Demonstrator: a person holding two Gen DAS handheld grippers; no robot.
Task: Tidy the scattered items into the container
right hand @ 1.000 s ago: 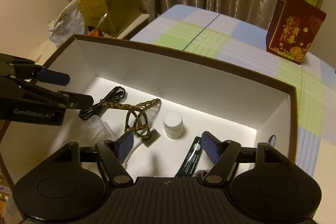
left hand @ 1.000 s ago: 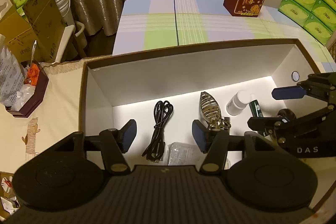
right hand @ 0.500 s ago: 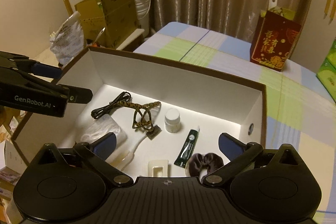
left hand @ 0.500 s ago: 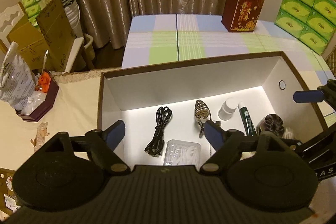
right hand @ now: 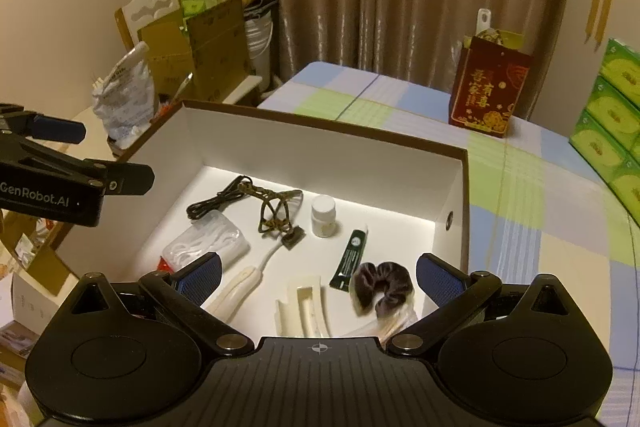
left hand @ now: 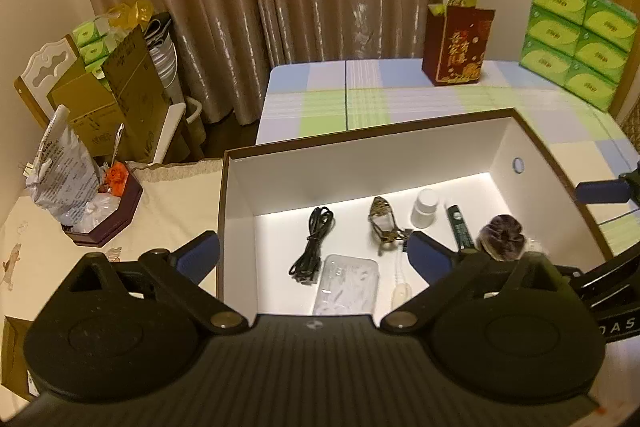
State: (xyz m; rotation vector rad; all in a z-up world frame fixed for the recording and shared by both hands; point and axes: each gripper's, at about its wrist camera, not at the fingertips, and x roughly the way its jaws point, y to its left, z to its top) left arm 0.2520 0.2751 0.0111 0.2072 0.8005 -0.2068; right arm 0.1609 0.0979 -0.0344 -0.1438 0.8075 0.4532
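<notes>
While both pairs of tongs hang tilted down over the box point(left hand: 532, 147), we see nothing between either pair's pads. Our left tongs point(left hand: 316, 257) are opening, their jaws already spread far apart, one pad over the box's left wall and the other above the floor near the scrunchie point(left hand: 502, 237). Our right tongs point(right hand: 318, 275) stand wide, both pads above the box's near end. In the right view the left tongs point(right hand: 116, 167) reach in from the left edge, over the box's left rim; in the left view the right tongs' pad point(left hand: 600, 191) shows at the right edge, past the box's right wall.

Everything for tidying lies on the box floor. Ahead of the left tongs, between their pads, lie the cable point(left hand: 314, 241), the clear case point(left hand: 348, 285) just nearer us, and the patterned clip point(left hand: 382, 221). Further right stand the white bottle point(left hand: 425, 207) and the dark tube point(left hand: 459, 227). From the right tongs, the scrunchie point(right hand: 380, 289) lies just inside the right pad, touching the tube's point(right hand: 352, 259) near end. A cream holder point(right hand: 304, 311) lies midway between the pads, and a cream brush point(right hand: 248, 277) runs from the left pad toward the clip point(right hand: 276, 213). The bottle point(right hand: 323, 215) stands upright beyond them.

The box sits on the worktop point(right hand: 520, 211) with its checked cloth.
</notes>
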